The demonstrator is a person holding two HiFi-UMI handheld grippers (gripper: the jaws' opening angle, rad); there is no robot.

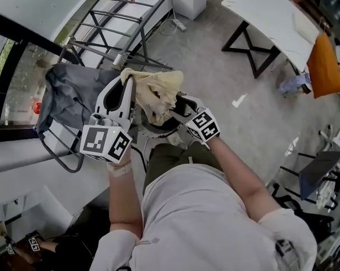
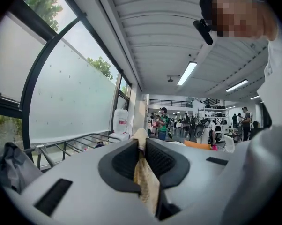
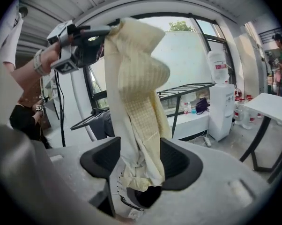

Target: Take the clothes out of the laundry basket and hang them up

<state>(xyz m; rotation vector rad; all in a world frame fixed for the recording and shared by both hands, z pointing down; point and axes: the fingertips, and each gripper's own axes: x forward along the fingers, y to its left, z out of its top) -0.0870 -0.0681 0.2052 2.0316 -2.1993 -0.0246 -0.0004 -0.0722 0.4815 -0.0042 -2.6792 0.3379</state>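
At the left of the head view a dark grey garment is draped over the end of a black metal drying rack, which runs toward the upper middle of the frame. Just right of it, the left gripper is clamped on the top edge of a pale yellow waffle-weave cloth, with the fabric nipped tight between its pads. The cloth hangs in a loose bulge down to the right gripper. Its jaws stand wider, but the crumpled lower end fills the gap and seems pinched there. A round perforated laundry basket sits directly below.

The cloth looks clear of the basket, so the step in hand is probably spreading it for the rack. To do that well, the two grips should draw apart until the bulge flattens. The cloth should then go over a bare rail, clear of the grey garment, with both ends hanging evenly before either grip lets go.
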